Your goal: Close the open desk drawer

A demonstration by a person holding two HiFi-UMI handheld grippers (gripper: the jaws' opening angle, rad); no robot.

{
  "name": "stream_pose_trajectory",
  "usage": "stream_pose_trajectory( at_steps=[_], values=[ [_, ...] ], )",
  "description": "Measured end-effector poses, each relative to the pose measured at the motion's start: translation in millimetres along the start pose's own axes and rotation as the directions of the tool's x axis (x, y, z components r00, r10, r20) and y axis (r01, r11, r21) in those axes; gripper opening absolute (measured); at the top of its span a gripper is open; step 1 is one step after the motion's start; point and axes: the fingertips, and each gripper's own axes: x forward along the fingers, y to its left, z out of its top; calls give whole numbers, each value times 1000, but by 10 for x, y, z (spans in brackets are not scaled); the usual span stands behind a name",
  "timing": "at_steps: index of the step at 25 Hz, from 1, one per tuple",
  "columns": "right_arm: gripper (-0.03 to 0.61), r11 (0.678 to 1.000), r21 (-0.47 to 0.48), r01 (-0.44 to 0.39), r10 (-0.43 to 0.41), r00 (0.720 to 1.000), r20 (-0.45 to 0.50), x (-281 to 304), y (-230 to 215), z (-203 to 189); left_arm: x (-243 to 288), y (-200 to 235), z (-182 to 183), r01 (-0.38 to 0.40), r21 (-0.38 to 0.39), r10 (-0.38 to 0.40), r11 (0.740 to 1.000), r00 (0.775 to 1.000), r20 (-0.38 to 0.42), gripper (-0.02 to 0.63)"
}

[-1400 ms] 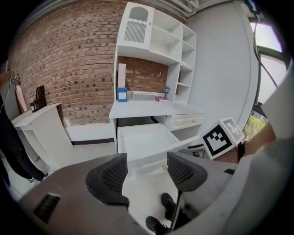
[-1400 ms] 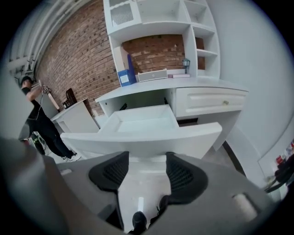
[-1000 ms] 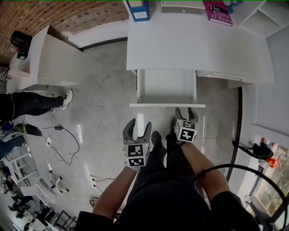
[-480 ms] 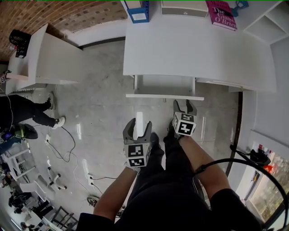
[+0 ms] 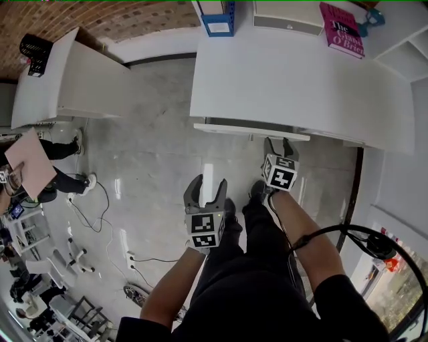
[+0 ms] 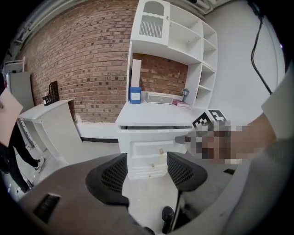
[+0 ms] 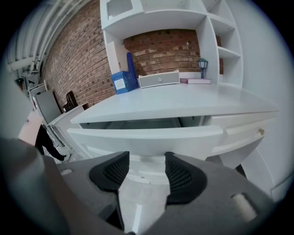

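Observation:
The white desk point(image 5: 301, 80) fills the top of the head view. Its drawer point(image 5: 251, 129) sticks out only a little, with a narrow strip of its front showing under the desk edge. My right gripper point(image 5: 277, 143) is open, its fingertips right at the drawer front, with nothing between them. In the right gripper view the drawer front point(image 7: 147, 137) lies just beyond the jaws, a dark gap above it. My left gripper point(image 5: 205, 186) hangs back over the floor, open and empty. From the left gripper view the desk point(image 6: 154, 120) stands ahead.
On the desk's back edge stand a blue file box point(image 5: 217, 17), a white box point(image 5: 287, 19) and a pink book point(image 5: 341, 30). A second white desk point(image 5: 73, 80) stands at the left, with a person point(image 5: 27, 170) and floor cables point(image 5: 93, 200) beside it.
The drawer has slid from wide open to almost fully in. My right gripper has moved forward with its front. The left gripper has stayed about where it was.

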Motion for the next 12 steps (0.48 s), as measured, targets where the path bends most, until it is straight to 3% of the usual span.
stream_pose_trajectory(
  at_steps=[12],
  values=[
    [241,999,-51,19,-18,1000,25,295,-19,278,93,208,6,-33,-45,32,998,999,-15,267]
  ],
)
